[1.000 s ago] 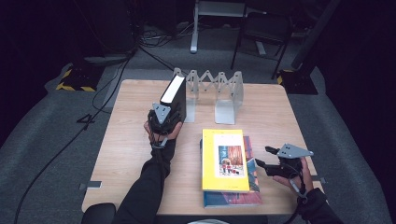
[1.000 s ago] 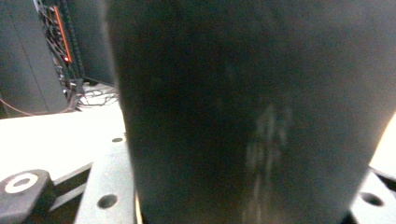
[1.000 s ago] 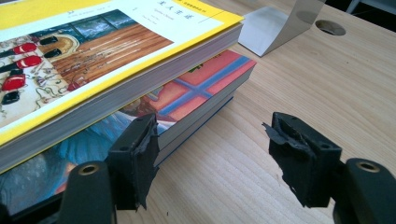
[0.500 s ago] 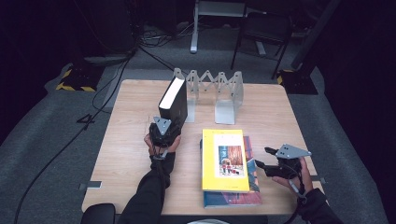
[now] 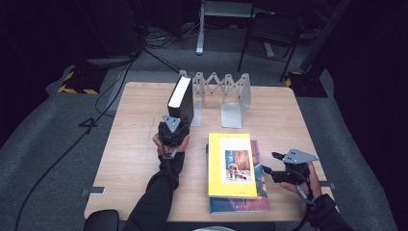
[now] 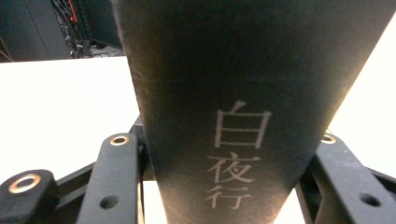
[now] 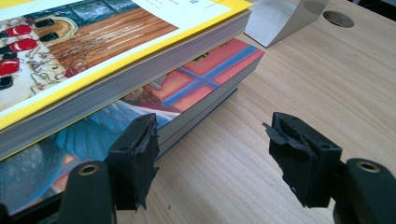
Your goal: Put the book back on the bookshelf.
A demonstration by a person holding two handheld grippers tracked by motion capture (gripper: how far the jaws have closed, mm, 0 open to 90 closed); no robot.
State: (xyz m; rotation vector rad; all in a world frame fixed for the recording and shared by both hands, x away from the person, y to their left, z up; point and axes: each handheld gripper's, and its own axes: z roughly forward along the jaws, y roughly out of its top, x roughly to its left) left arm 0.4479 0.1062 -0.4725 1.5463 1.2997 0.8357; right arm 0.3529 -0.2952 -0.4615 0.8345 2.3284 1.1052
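Note:
A thick black book (image 5: 181, 98) stands upright on its edge against the left end of the grey folding book rack (image 5: 226, 91). Its spine (image 6: 233, 93), printed with pale characters, rises between the jaws of my left gripper (image 6: 224, 182). The jaws flank the spine, with a thin gap showing beside the left one. From above, the left gripper (image 5: 173, 122) sits at the book's near end. My right gripper (image 7: 212, 149) is open and holds nothing. It rests low on the table by the right edge of the yellow book (image 5: 231, 166), which lies on a blue one (image 7: 187, 88).
The rack's other slots (image 5: 235, 96) stand to the right of the black book. The wooden table (image 5: 130, 139) is bare on its left half and along its right side (image 7: 289, 84). Chairs and cables lie on the dark floor beyond.
The left gripper has drawn back a little toward the person while the black book stays at the rack. The right gripper has not moved.

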